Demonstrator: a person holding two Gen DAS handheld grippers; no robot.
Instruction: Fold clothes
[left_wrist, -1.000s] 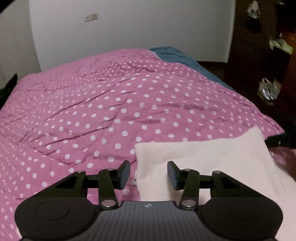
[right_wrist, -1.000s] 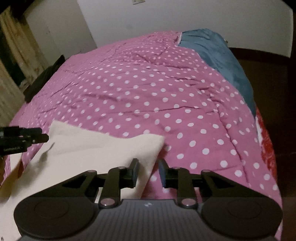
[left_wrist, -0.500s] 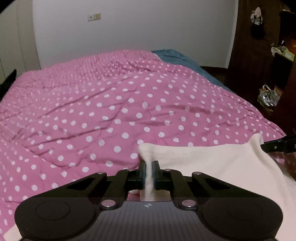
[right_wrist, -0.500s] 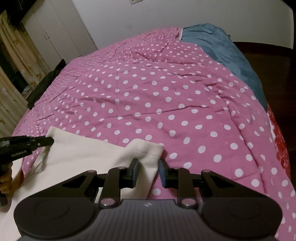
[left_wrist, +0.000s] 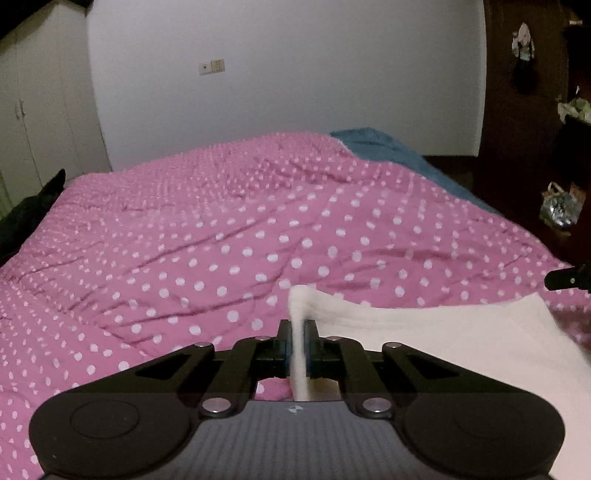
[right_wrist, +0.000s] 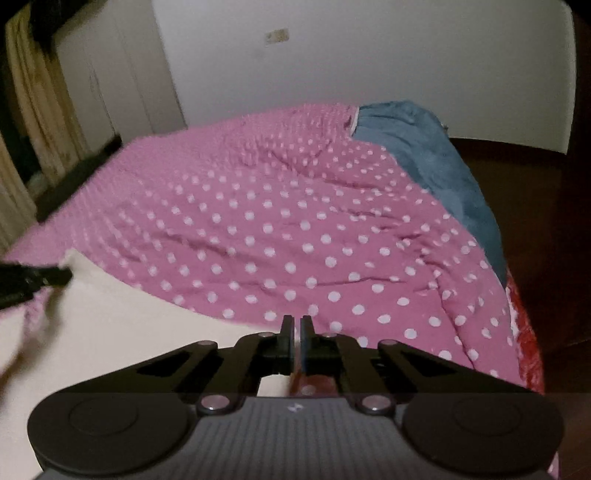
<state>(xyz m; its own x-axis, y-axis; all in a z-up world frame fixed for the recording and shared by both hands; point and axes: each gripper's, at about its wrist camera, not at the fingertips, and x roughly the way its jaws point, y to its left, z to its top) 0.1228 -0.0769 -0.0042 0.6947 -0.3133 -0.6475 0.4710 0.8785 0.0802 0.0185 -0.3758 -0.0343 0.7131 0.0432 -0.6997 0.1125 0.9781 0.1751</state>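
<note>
Left tongs (left_wrist: 297, 341) clamped on cream cloth (left_wrist: 436, 343) over pink bedspread (left_wrist: 221, 236); right tongs (right_wrist: 297, 341) together, apparently pinching its corner.

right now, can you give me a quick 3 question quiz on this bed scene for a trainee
1. True or false: the jaws of the left gripper are shut on a corner of the cream cloth.
2. The bedspread is: A) striped, B) pink with white dots, C) plain grey.
3. Fill in: the blanket at the bed's far right corner is ____ in colour.

Key: 1 true; 2 B; 3 blue.
</note>
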